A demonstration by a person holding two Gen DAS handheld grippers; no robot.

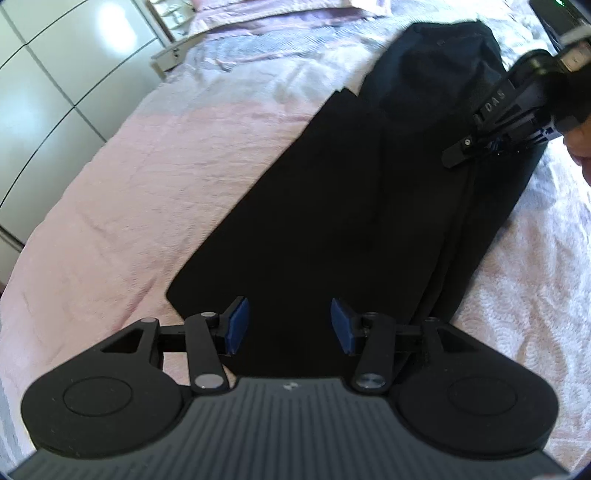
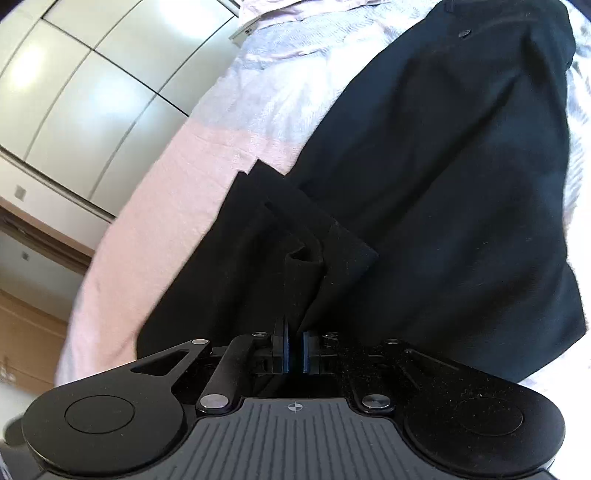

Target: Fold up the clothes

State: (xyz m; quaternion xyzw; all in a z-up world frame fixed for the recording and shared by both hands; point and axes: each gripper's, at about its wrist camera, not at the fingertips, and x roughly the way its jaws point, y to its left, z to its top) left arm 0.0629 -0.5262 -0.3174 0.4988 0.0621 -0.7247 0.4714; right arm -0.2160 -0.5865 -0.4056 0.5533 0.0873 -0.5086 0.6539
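Observation:
Black trousers (image 1: 332, 221) lie lengthwise on a pink bedspread (image 1: 129, 192). My left gripper (image 1: 288, 325) hovers open over their near end, and nothing sits between its blue pads (image 1: 236, 325). In the left wrist view, my right gripper (image 1: 458, 153) reaches in from the upper right, low over the trousers' far part. In its own view the right gripper (image 2: 294, 350) is shut on a raised fold of the black trousers (image 2: 443, 184), and a fabric edge (image 2: 303, 258) bunches up just ahead of the jaws.
White wardrobe doors (image 1: 55, 92) stand along the bed's left side. A person's hand (image 1: 580, 147) holds the right gripper at the frame edge. A dark device with a green light (image 1: 554, 14) lies at the far right. Brown wooden flooring (image 2: 29, 325) shows beyond the bed.

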